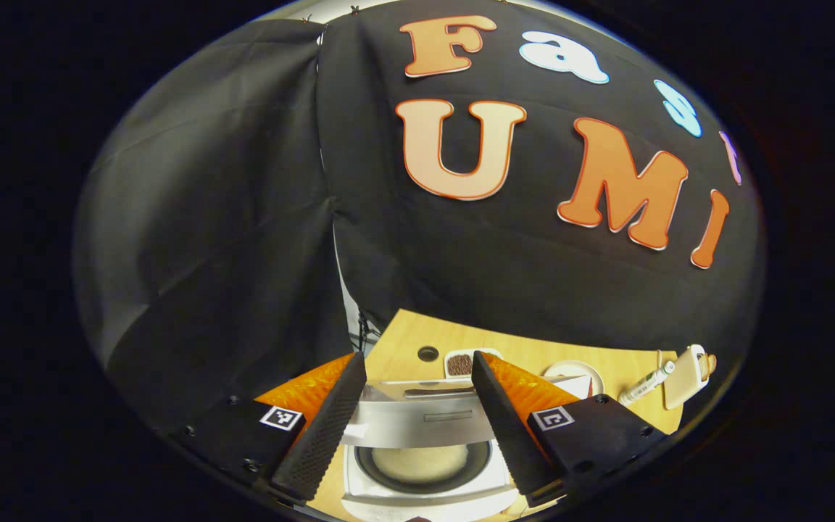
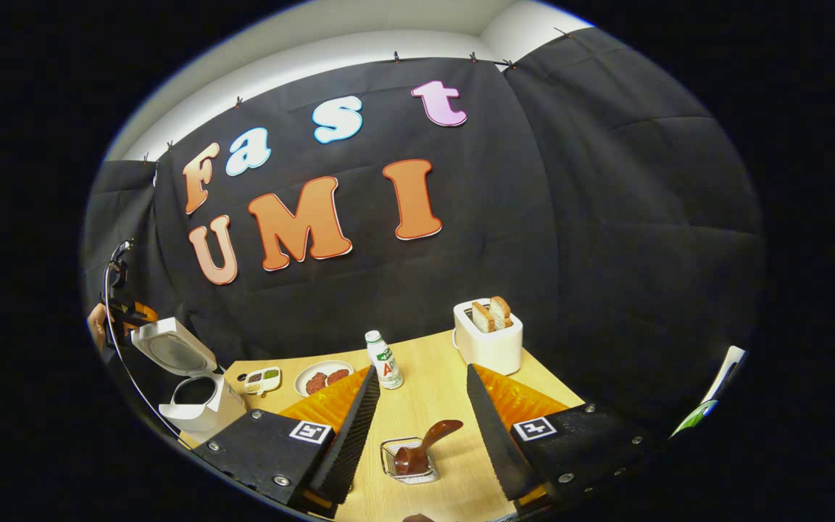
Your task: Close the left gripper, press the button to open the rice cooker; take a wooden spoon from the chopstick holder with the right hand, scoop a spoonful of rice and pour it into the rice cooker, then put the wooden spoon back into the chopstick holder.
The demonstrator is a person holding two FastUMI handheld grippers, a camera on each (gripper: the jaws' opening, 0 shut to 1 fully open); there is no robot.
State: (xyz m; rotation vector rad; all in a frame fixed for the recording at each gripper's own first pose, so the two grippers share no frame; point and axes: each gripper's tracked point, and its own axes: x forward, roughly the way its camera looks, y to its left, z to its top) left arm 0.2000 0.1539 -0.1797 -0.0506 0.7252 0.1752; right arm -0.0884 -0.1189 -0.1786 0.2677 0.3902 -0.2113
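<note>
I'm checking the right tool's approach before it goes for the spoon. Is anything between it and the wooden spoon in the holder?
Nothing visible stands in the way. In the right gripper view the right tool is open, and the wooden spoon leans in the chopstick holder on bare table between its fingers. The bottle and toaster stand farther back.

Left gripper (image 1: 417,428): black mounts, screws, square fiducial tags, orange ribbed backing behind fingers. Right gripper (image 2: 417,435): same build, ridged finger faces.
</note>
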